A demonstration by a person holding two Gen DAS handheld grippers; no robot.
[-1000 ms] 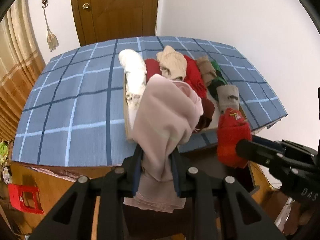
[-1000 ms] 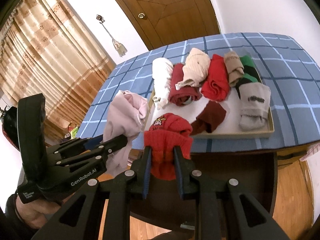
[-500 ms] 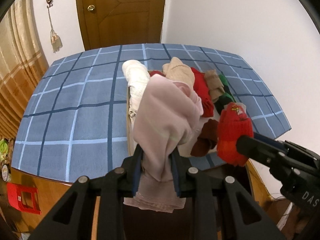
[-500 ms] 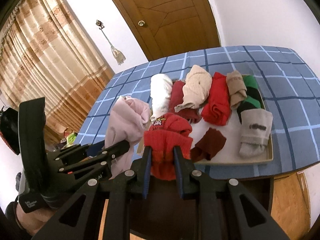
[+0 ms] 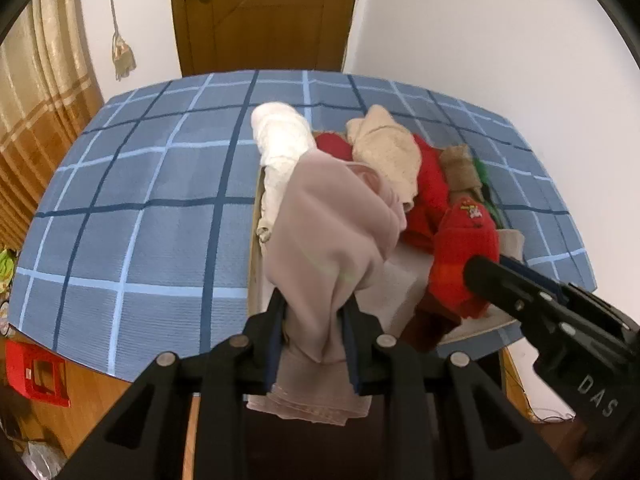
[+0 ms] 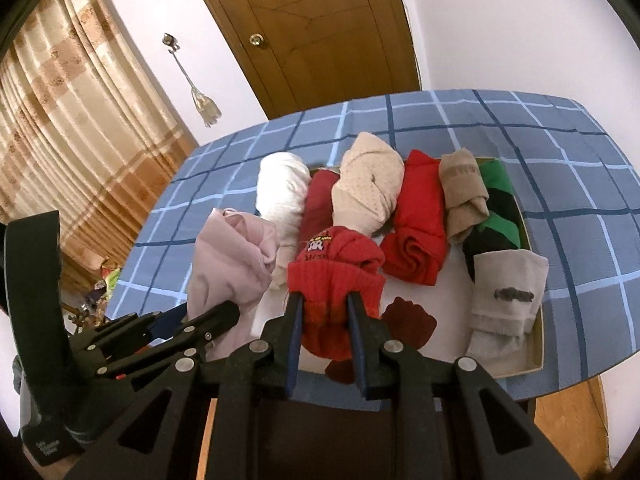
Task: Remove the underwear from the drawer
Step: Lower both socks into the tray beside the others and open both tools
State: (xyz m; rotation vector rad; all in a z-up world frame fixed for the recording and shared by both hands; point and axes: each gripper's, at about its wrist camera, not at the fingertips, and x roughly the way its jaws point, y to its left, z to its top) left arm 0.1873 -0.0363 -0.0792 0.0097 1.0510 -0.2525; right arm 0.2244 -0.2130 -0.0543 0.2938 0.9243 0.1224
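Both of my hand-held grippers have moved forward over the last second, so the tray now sits closer beneath them and the near edge of the tabletop [image 5: 132, 216], under its blue checked cloth, has slid lower in both views. My left hand-held gripper [image 5: 314, 324] is clamped on a pale pink rolled piece of underwear [image 5: 332, 232], which stands up out of the jaws and hangs out below them. My right hand-held gripper [image 6: 324, 320] is clamped on a red knitted roll [image 6: 336, 276] with a small printed patch on top. Both rolls are held above the near end of the shallow tray [image 6: 538, 344], clear of its floor. Still lying in the tray are a white roll [image 6: 282, 190], a beige dotted one [image 6: 370, 184], a bright red one [image 6: 420, 220], a tan one [image 6: 464, 196], a green and black one [image 6: 496, 208], a light grey one [image 6: 504, 300] and a dark maroon piece [image 6: 408, 322].
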